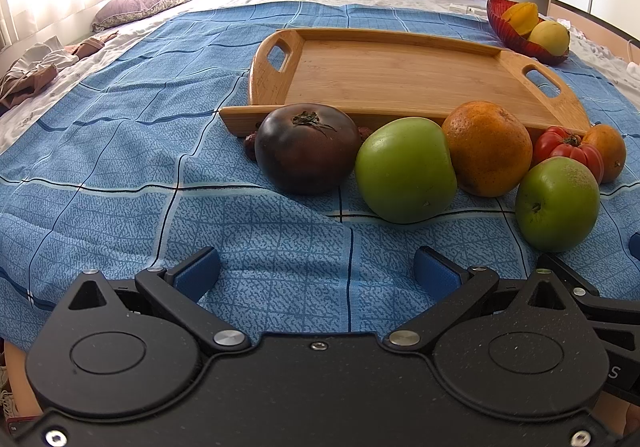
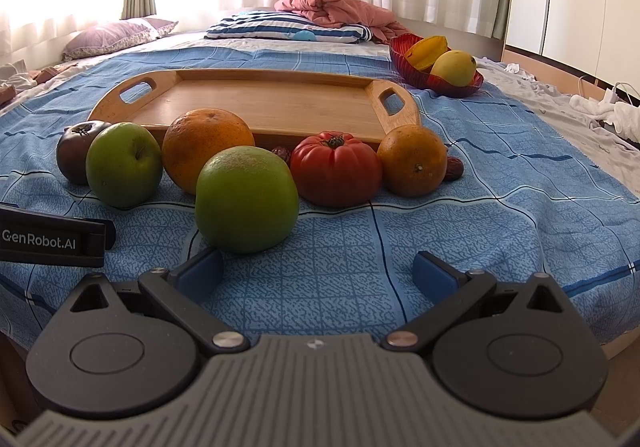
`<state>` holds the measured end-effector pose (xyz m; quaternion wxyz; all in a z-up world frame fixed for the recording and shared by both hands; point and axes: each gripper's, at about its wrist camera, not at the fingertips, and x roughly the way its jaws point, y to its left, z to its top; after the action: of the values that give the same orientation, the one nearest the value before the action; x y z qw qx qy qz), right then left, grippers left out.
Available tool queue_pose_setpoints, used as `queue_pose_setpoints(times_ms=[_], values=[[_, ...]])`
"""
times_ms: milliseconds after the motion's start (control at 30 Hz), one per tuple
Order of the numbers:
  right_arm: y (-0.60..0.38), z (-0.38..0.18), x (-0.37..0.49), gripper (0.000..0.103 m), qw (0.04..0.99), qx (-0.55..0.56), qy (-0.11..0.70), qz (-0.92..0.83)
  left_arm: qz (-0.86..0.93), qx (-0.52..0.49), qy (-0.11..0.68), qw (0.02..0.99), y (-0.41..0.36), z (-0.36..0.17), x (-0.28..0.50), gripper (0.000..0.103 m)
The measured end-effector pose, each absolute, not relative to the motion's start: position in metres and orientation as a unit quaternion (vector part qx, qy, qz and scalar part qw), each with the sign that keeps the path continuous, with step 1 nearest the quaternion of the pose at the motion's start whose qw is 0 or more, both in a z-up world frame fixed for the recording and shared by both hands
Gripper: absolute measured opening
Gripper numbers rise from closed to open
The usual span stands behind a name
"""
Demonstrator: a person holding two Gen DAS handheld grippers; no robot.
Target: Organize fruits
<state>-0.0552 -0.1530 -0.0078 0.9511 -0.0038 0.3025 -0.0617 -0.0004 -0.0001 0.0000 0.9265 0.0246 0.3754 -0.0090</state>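
An empty wooden tray (image 1: 392,75) (image 2: 264,103) lies on the blue checked bedspread. In front of it sit a dark purple tomato (image 1: 306,153) (image 2: 74,145), two green apples (image 1: 404,175) (image 1: 556,205) (image 2: 124,165) (image 2: 246,199), a big orange (image 1: 488,149) (image 2: 206,149), a red ribbed tomato (image 1: 568,149) (image 2: 336,167) and a small orange (image 1: 608,151) (image 2: 412,161). My left gripper (image 1: 316,273) is open, short of the fruit. My right gripper (image 2: 318,271) is open, its left finger just below the nearest apple.
A red glass bowl (image 1: 516,37) (image 2: 440,81) with a starfruit and a yellow mango stands behind the tray on the right. Small dark red dates (image 2: 454,169) lie by the tray. Pillows and a pink quilt (image 2: 332,9) lie at the bed's far end. The left gripper's side (image 2: 52,241) shows at left.
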Motion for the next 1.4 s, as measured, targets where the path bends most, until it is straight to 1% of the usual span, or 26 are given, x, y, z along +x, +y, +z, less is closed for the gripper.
queue_pose_setpoints(times_ms=[1000,1400], values=[[-0.1573,-0.0088,-0.0546,0.103,0.952,-0.001,0.301,-0.054,-0.009,0.022,0.377,0.926,0.002,0.0021,-0.0007,0.103],[-0.1566,-0.0024,-0.0529,0.103,0.952,-0.001,0.303,-0.046,-0.015,0.007,0.363,0.932,0.0065,0.0037,-0.0062,0.103]])
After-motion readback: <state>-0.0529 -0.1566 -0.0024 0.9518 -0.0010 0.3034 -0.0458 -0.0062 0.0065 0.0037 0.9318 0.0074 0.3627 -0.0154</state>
